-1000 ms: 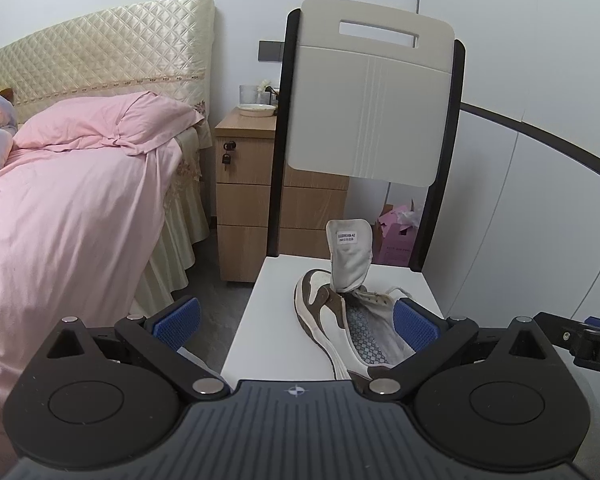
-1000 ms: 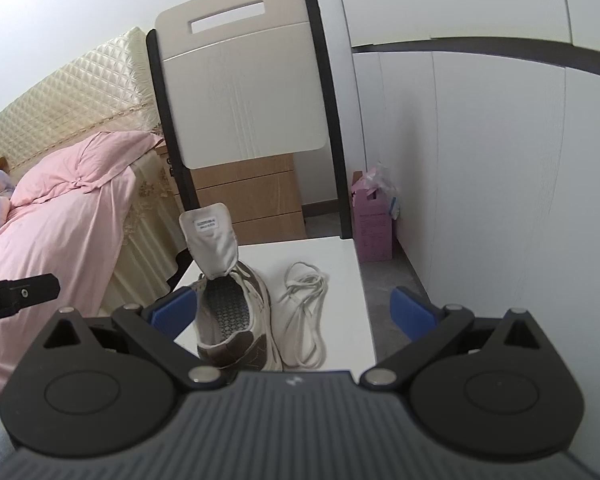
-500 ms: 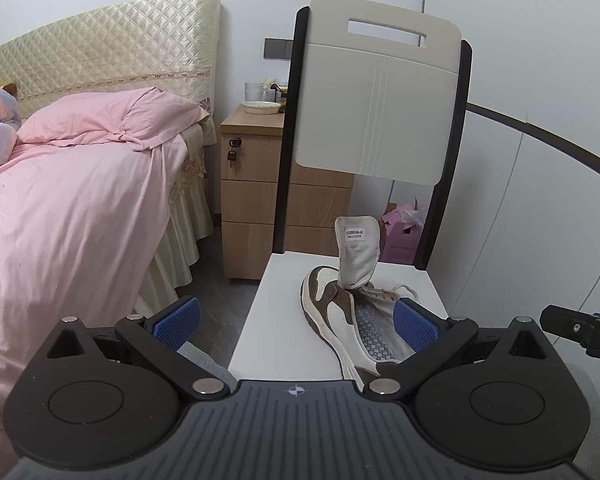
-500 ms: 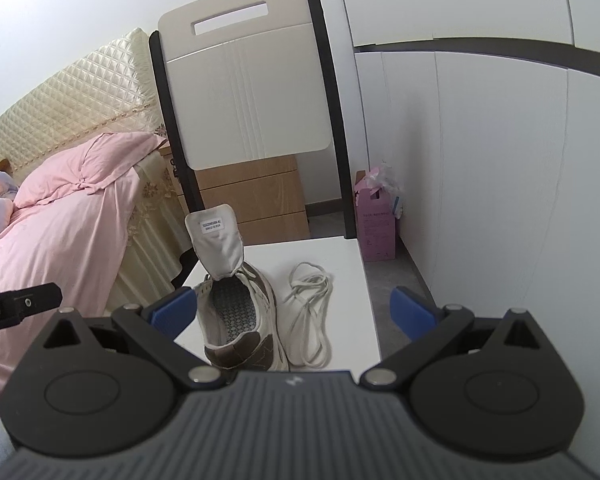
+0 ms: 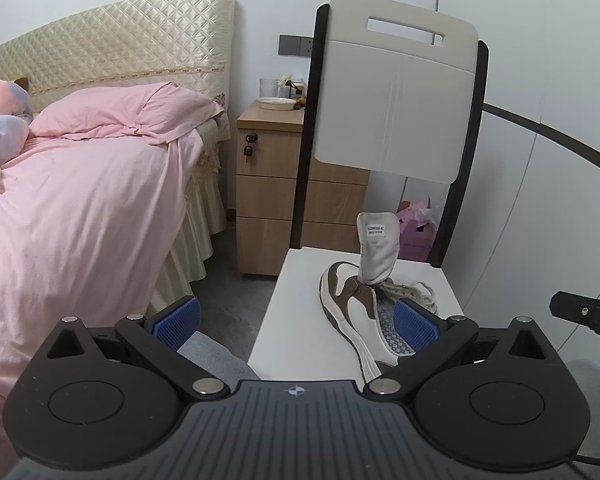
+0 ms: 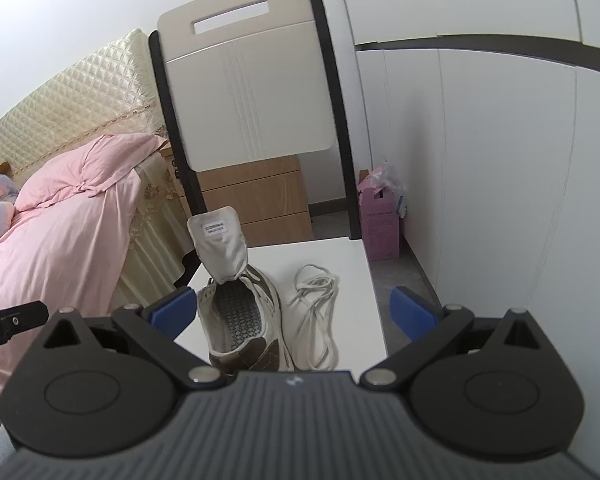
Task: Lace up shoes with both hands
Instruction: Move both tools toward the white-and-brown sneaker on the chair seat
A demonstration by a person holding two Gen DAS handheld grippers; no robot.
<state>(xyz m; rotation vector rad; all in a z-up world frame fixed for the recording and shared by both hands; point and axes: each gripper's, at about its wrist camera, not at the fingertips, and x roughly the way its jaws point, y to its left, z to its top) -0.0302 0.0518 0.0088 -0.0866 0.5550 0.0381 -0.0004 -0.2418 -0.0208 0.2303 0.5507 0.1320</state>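
Left wrist view: left gripper, blue pads set wide apart, nothing between them; it hangs short of the near edge of the white chair seat. Brown-and-white shoe, unlaced, lies on the seat ahead and to the right of the gripper's centre line, toe pointing away toward the backrest, heel end toward the camera and overlapped in view by the right-hand pad; whether pad and shoe touch cannot be told. Tongue stands upright, label facing the camera. Pink-covered bed at left; wooden nightstand behind the chair. A black part of the other tool shows at the right edge. Right wrist view: right gripper, pads likewise spread wide, holding nothing, poised above the near end of the seat. Shoe sits between the pads but toward the left one, heel nearest the camera, insole visible, tongue raised. Loose white shoelace, coiled in long loops, lies on the seat just beside the shoe's right flank, roughly midway between the pads. Pink box on the floor by the white wall panel.
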